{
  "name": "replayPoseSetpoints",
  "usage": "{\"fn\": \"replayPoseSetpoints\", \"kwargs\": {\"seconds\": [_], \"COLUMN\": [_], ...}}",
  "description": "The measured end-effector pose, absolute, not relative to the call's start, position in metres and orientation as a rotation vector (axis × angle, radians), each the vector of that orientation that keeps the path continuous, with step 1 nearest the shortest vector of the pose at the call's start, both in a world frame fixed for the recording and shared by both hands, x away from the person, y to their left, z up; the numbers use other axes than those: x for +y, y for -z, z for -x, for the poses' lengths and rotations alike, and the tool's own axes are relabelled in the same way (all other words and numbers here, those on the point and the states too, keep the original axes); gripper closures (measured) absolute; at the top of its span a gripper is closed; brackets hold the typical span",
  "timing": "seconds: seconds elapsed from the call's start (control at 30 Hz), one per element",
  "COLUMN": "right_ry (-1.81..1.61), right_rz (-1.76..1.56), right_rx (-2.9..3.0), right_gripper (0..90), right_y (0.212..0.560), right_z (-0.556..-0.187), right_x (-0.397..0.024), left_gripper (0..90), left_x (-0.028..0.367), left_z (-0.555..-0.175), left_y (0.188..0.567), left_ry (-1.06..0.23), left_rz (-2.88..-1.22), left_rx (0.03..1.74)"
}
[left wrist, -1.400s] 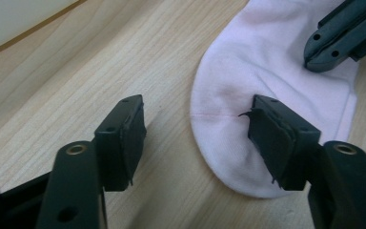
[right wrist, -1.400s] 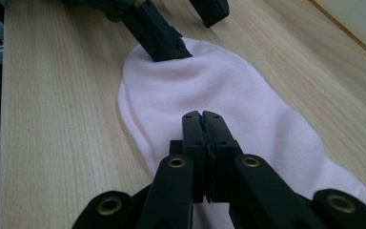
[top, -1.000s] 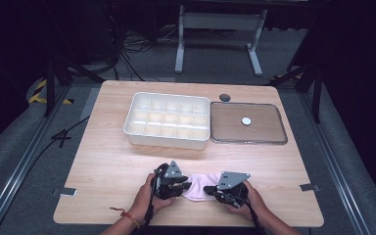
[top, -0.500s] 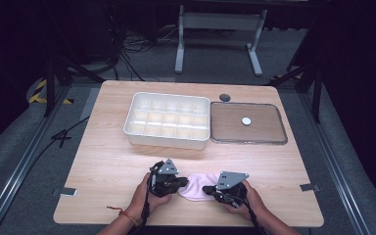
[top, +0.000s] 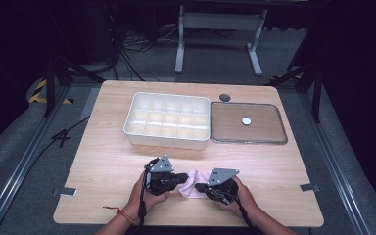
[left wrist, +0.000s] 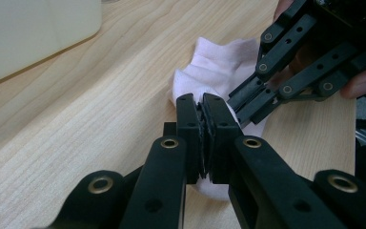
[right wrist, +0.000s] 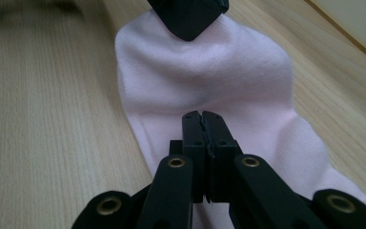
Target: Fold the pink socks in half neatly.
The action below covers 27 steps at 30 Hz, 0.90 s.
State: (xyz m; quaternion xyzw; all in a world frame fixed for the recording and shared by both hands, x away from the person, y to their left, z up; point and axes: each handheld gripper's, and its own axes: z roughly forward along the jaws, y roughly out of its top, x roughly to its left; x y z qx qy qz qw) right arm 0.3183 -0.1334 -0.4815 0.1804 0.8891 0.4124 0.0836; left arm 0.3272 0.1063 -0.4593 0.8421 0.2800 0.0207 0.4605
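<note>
- The left gripper (left wrist: 202, 102) has just been closing, and its jaws now stand clenched with a fold of the pale pink sock (left wrist: 219, 67) pinched between the pads, near the sock's edge on that side.
- The right gripper (right wrist: 202, 117) is likewise clamped tight; its jaws lie on top of the sock (right wrist: 205, 71), and I judge a thin bit of the fabric is caught between them, though the pinch itself is hard to see.
- From above, the two grippers point toward each other, the left one (top: 180, 177) and the right one (top: 201, 187) close together, with the sock (top: 192, 182) bunched on the table between them.
- Holding it from opposite ends looks meant to give control of both sides, so the cloth can be stretched, folded or lifted without flopping.
- The sock lies flat on the wooden table (top: 103, 161), at the near edge by the person's hands, and is not yet raised off the wood.
- Farther back stands a white compartment box (top: 168, 120), its cells empty as far as I can tell; the sock is well apart from it.
- Beside the box, on its right, lies its flat lid (top: 269, 132) with a small white knob (top: 246, 121) in the middle, set aside so the box stays open.
- A small dark round disc (top: 224, 97) sits just behind the lid.
</note>
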Motion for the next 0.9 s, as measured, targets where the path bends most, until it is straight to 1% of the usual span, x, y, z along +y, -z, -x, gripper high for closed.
{"fn": "replayPoseSetpoints", "kwargs": {"seconds": [0.1, 0.23, 0.5, 0.7, 0.9], "right_ry": [-1.237, -1.280, -1.325, -1.226, -1.248], "right_rz": [-0.546, -0.572, -0.619, -0.621, -0.634], "right_rx": [2.655, 2.659, 2.574, 2.642, 2.651], "right_gripper": [89.0, 83.8, 88.6, 89.6, 89.7], "right_y": [0.482, 0.481, 0.465, 0.477, 0.481], "right_z": [-0.319, -0.321, -0.328, -0.332, -0.334], "right_x": [-0.133, -0.137, -0.157, -0.153, -0.151], "left_gripper": [86.3, 86.5, 86.6, 86.6, 86.6], "left_x": [0.107, 0.109, 0.116, 0.117, 0.111], "left_z": [-0.328, -0.328, -0.330, -0.330, -0.333], "left_y": [0.459, 0.459, 0.456, 0.453, 0.453], "left_ry": [-0.052, -0.058, -0.068, -0.071, -0.051], "left_rz": [-2.066, -2.065, -2.049, -2.040, -2.043], "left_rx": [0.693, 0.694, 0.701, 0.692, 0.676]}}
